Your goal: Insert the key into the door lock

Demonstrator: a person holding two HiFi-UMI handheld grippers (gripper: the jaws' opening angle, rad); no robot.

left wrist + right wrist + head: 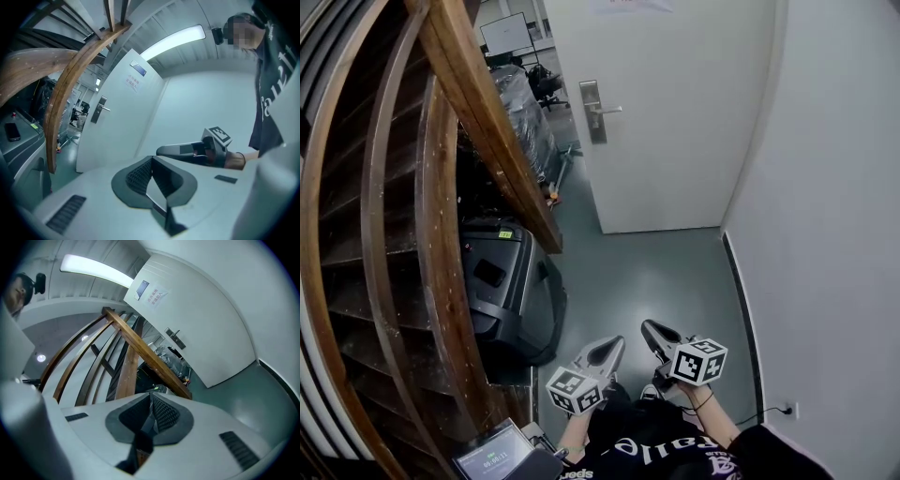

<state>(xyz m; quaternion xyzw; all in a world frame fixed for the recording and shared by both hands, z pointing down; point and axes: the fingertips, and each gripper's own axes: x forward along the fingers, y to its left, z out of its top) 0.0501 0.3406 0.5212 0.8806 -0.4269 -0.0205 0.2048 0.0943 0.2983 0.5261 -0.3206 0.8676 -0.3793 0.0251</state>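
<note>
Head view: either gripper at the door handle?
No, left gripper and right gripper are near the person's legs, far from the door handle.

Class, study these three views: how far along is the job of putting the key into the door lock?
Done: nothing visible. The lock plate on the door shows no key, as far as its small size allows. In hand: the left claw and right claw are shut and held low by the person's body, well short of the door; no key can be made out in either. Left: approach, line up, insert.
</note>
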